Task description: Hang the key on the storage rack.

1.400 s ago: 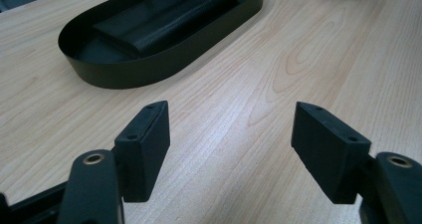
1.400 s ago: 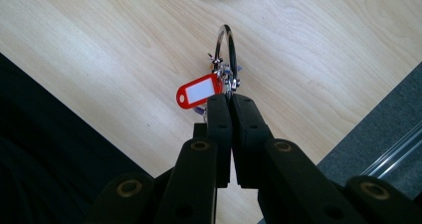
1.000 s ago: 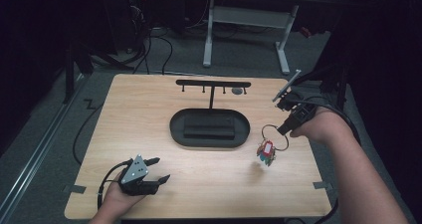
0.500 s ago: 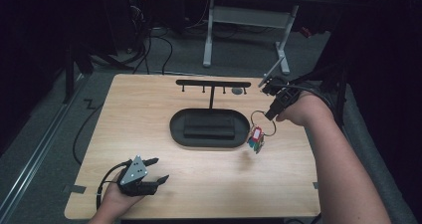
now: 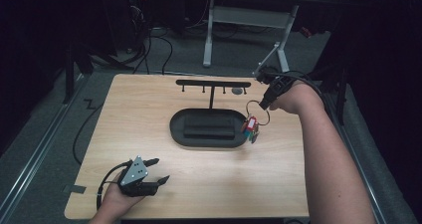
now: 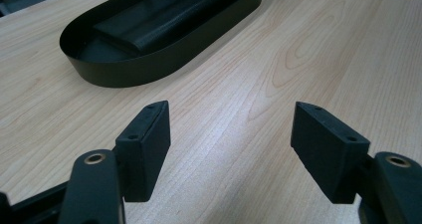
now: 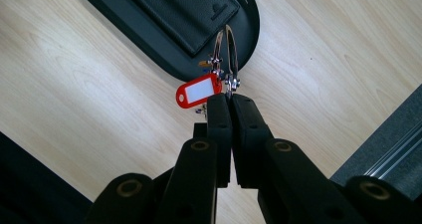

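A key ring [image 5: 260, 110] with a red tag [image 7: 199, 90] and small keys hangs from my right gripper [image 7: 230, 98], whose jaws are shut on the ring. It hangs just above the right end of the black oval tray [image 5: 175, 130], which holds a black wallet [image 7: 179, 9]. Behind the tray stands a black T-shaped rack with hooks [image 5: 213, 83]. My left gripper [image 5: 158, 170] rests at the table's front left, jaws open with nothing between them. In the left gripper view the tray [image 6: 154, 64] lies ahead of the open gripper [image 6: 230, 149].
The wooden table [image 5: 149, 104] has bare surface to the left of and in front of the tray. A small dark round object [image 5: 238, 90] lies beside the rack's right end. Cables and a desk frame [image 5: 211, 25] stand on the floor beyond the far edge.
My right gripper has carried the key ring leftward and toward the far side, from the table's right part to the tray's right end. The left gripper has stayed put.
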`<state>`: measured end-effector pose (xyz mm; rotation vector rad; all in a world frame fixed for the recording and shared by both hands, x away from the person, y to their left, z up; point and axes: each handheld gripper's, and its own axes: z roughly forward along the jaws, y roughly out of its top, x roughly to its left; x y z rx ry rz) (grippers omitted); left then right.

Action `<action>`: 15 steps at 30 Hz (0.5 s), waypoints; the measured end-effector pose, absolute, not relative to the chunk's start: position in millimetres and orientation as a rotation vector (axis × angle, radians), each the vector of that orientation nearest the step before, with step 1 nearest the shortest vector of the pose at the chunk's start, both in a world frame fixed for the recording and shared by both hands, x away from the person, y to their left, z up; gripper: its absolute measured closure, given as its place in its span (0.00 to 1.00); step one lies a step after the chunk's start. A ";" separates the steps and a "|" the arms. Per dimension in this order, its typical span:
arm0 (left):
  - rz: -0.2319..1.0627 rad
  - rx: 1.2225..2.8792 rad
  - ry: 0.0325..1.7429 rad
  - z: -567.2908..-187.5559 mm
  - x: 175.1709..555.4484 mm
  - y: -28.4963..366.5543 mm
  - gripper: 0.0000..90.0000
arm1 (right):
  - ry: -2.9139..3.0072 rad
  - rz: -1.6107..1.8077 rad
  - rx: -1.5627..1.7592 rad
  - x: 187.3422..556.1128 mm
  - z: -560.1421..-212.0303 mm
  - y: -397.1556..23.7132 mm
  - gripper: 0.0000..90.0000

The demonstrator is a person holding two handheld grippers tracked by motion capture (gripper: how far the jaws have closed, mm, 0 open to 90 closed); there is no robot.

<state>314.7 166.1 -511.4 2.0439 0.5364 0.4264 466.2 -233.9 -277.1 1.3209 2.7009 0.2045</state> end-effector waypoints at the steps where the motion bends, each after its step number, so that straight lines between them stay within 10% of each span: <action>1: 0.425 2.047 0.535 -511.4 314.7 166.0 0.36 | 2.705 0.204 1.307 468.2 -277.3 -233.2 0.98; 15: 0.425 2.054 0.537 -512.7 314.7 167.1 0.36 | 2.714 0.208 1.280 489.9 -281.2 -220.5 0.98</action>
